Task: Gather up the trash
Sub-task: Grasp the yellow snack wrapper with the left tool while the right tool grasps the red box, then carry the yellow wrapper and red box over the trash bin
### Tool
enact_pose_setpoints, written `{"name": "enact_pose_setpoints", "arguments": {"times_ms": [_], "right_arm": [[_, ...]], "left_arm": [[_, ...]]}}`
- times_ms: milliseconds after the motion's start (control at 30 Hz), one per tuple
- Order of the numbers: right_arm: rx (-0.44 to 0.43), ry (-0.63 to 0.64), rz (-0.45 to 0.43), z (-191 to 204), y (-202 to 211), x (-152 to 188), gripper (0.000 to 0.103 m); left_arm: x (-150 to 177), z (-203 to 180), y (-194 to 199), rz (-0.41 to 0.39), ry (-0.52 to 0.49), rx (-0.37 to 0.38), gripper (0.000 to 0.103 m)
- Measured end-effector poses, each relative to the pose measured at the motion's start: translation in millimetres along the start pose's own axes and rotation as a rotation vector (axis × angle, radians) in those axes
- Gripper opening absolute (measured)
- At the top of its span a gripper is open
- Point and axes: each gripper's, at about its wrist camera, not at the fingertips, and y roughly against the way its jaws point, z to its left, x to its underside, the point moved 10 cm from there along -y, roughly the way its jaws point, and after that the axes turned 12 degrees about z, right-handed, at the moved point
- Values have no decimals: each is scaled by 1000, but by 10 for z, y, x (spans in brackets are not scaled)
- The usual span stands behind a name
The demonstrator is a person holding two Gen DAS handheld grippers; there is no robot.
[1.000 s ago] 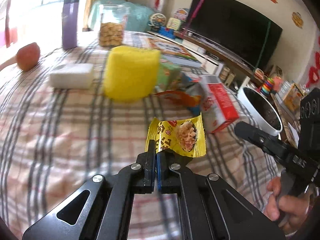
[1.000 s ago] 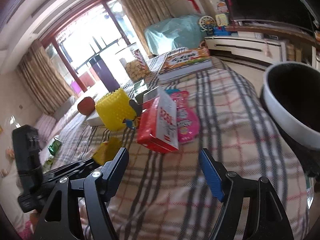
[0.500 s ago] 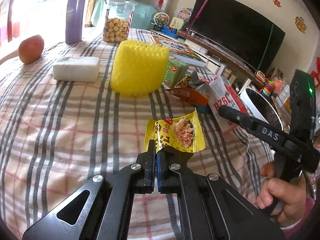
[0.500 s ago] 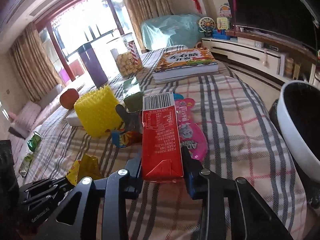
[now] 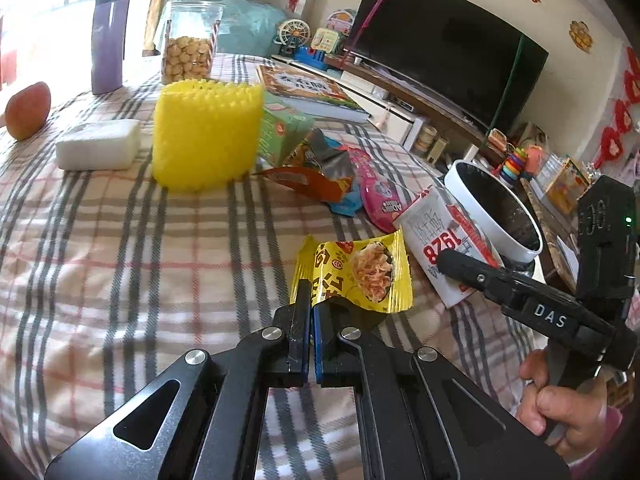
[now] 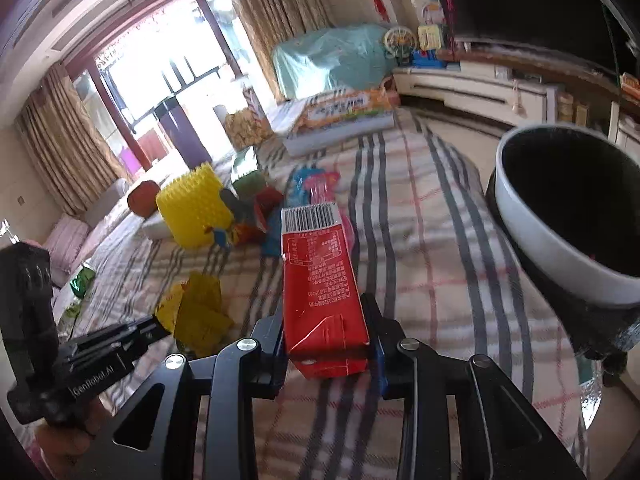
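Note:
My left gripper [image 5: 311, 304] is shut on a yellow snack wrapper [image 5: 360, 268] and holds it above the plaid tablecloth; the wrapper also shows in the right wrist view [image 6: 196, 312]. My right gripper [image 6: 326, 332] is shut on a red and white carton [image 6: 320, 280], lifted and tilted; the carton also shows in the left wrist view [image 5: 448, 240]. A white bin with a black inside [image 6: 560, 220] stands past the table's right edge, also in the left wrist view [image 5: 496, 208]. More wrappers lie mid-table: an orange one [image 5: 308, 180] and a pink one [image 5: 376, 196].
A yellow spiky block [image 5: 204, 132], a white sponge [image 5: 98, 150], a green box [image 5: 284, 128], a book [image 5: 308, 92], a cookie jar [image 5: 188, 52], a purple bottle [image 5: 107, 40] and an apple [image 5: 28, 110] stand on the table. A TV [image 5: 448, 48] is behind.
My right gripper closed on the red carton and lifted it off the table toward the bin side. My left gripper kept hold of the yellow wrapper.

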Motion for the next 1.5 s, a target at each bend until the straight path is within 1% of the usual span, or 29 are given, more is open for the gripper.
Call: {"name": "enact_pose_setpoints", "arguments": {"times_ms": [67,200,233,267,433,700,1000,1233,1500], "right_arm": [[-3,-15,9,-31,-33,10,36],[2,-16,17,-23,-125,-37,38],[3,-14,17,-21,-140,-37,37],[2,-13,22,-17,-163,-46,32],[-19,-25,3,-53,-79,-10,32],[-11,-80,-51,-339,290,7,32],[34,-144,-119,-782,726,-10,32],[60,-207,-147,-1139,906,-5,32],[82,-259,-180,-1474,1063,-95,32]], "left_arm": [[16,-1,-11,4,2,-1,1],[13,21,-11,8,6,-3,1],[9,16,-8,9,7,-2,1],[12,0,-4,9,6,-2,1],[-45,-129,-2,6,-20,9,1],[-153,-592,-71,9,-96,57,1],[-315,-1152,-160,8,-184,99,1],[-407,-1520,-265,17,-240,118,1],[-524,-1802,-384,23,-281,124,1]]}}
